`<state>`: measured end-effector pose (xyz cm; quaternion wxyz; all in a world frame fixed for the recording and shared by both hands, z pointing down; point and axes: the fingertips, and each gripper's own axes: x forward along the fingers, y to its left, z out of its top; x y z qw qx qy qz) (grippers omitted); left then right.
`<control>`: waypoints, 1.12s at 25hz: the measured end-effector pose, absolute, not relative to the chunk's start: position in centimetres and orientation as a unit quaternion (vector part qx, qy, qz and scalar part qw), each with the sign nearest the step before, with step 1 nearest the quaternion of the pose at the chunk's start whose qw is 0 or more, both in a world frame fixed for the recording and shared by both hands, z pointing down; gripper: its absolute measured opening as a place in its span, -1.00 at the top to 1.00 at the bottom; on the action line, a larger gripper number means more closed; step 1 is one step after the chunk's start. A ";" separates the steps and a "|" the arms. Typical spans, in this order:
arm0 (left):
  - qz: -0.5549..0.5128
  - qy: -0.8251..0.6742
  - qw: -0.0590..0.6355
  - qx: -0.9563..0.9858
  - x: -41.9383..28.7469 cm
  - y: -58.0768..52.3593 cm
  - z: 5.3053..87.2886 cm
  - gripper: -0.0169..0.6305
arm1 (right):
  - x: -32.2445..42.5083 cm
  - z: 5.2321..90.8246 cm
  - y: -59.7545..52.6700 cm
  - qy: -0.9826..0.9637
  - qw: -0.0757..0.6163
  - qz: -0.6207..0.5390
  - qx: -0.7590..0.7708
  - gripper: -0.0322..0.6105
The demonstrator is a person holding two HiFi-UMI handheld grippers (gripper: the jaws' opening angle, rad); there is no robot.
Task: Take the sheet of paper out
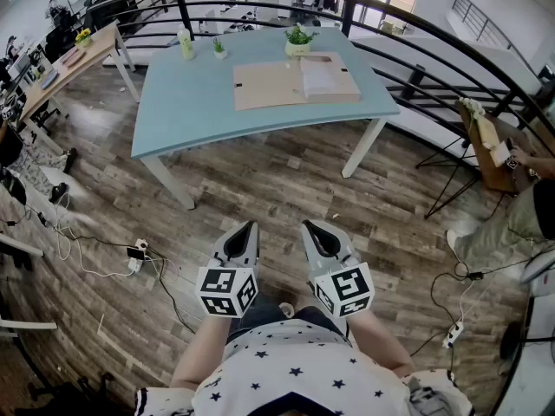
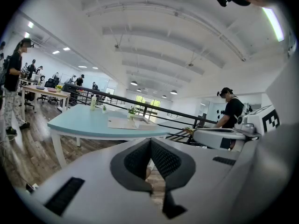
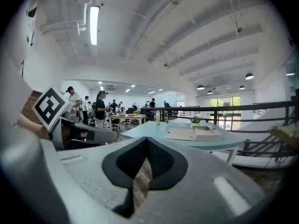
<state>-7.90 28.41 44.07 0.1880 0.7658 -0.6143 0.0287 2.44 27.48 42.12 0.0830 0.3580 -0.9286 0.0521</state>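
Observation:
A brown folder (image 1: 269,85) lies open on the light blue table (image 1: 199,102), with a stack of white paper sheets (image 1: 321,74) on its right half. The same folder (image 2: 122,123) and paper stack (image 3: 208,133) show far ahead in both gripper views. My left gripper (image 1: 249,226) and right gripper (image 1: 309,225) hang side by side over the wooden floor, well short of the table. Both are shut with nothing between their jaws.
A small potted plant (image 1: 298,40), a second tiny plant (image 1: 218,48) and a bottle (image 1: 186,43) stand along the table's far edge. A black railing (image 1: 416,68) curves behind it. Cables and a power strip (image 1: 137,254) lie on the floor at left. A person (image 1: 520,219) is at the right.

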 end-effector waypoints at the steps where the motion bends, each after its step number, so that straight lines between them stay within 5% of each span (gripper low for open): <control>1: 0.029 -0.615 0.190 0.765 -7.8 28.9 44.1 0.94 | 2.6 42.0 27.9 -0.928 0.082 0.052 0.359 0.88; 20: 0.019 -0.619 0.190 0.762 -5.8 32.2 43.2 0.94 | 4.9 41.4 30.8 -0.930 0.067 0.065 0.357 0.88; 28: 0.017 -0.620 0.186 0.762 -5.3 32.0 43.0 0.68 | 5.1 42.3 30.9 -0.932 0.081 0.069 0.347 0.62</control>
